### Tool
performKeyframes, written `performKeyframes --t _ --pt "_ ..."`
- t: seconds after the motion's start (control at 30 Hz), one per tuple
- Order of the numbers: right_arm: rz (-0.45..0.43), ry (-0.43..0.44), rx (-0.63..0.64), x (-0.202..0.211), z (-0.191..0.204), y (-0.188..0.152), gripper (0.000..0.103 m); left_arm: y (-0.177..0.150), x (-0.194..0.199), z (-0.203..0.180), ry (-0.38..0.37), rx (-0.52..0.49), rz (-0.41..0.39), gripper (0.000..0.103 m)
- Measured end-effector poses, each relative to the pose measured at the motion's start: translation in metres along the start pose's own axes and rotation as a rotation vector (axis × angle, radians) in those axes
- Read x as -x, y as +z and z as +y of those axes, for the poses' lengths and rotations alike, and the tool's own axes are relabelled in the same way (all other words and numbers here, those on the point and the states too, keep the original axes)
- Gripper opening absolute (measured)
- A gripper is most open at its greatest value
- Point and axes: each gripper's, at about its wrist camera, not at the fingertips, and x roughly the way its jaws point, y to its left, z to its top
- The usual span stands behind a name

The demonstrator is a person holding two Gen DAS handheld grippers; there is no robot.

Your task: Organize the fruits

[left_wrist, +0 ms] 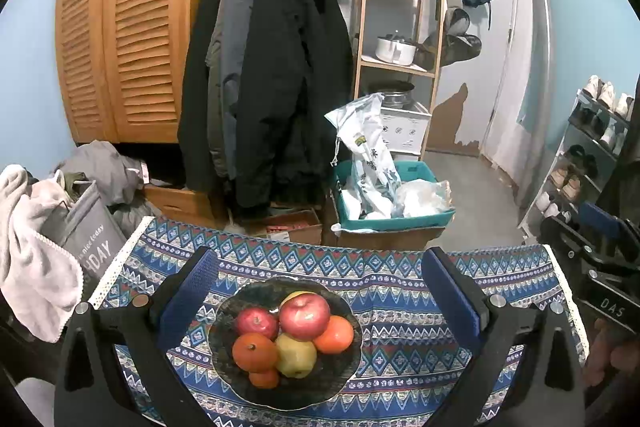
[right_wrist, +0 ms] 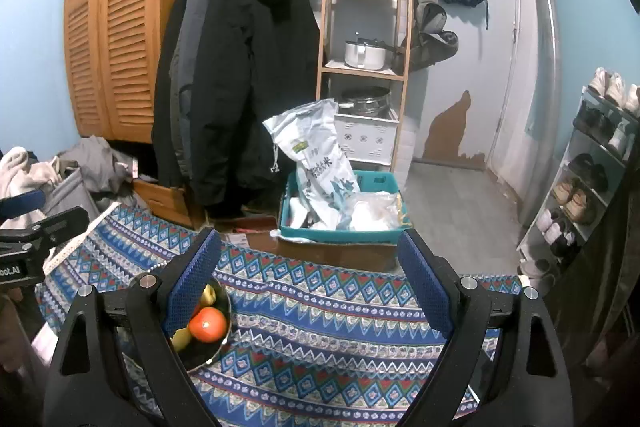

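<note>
A dark plate holds a pile of fruit on the patterned tablecloth. On it are two red apples, a yellow pear, a small orange pumpkin-like fruit and oranges. My left gripper is open and empty, its blue pads either side of the plate and above it. My right gripper is open and empty over bare cloth. In the right wrist view the plate sits behind the left finger, with an orange showing.
Beyond the table's far edge stand a teal bin with bags on a cardboard box, hanging dark coats, a wooden shelf and a shoe rack. A laundry hamper stands at the left.
</note>
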Motion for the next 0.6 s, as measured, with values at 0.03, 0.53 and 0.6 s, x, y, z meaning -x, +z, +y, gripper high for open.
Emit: performKeyframes --t 0.03,0.53,0.6 --pt "-0.001 0.0 0.0 0.0 0.0001 0.0 0.089 0.0 0.0004 -0.0003 0.001 -0.001 -0.001 0.102" --pt "-0.003 -0.003 0.006 0.0014 -0.0012 0.0006 0.089 0.0006 0.0055 -0.0035 0.027 -0.024 -0.023 0.102" --pt "-0.002 -0.003 0.005 0.0012 -0.0009 0.0006 0.089 0.0008 0.0057 -0.0035 0.027 -0.023 -0.021 0.102"
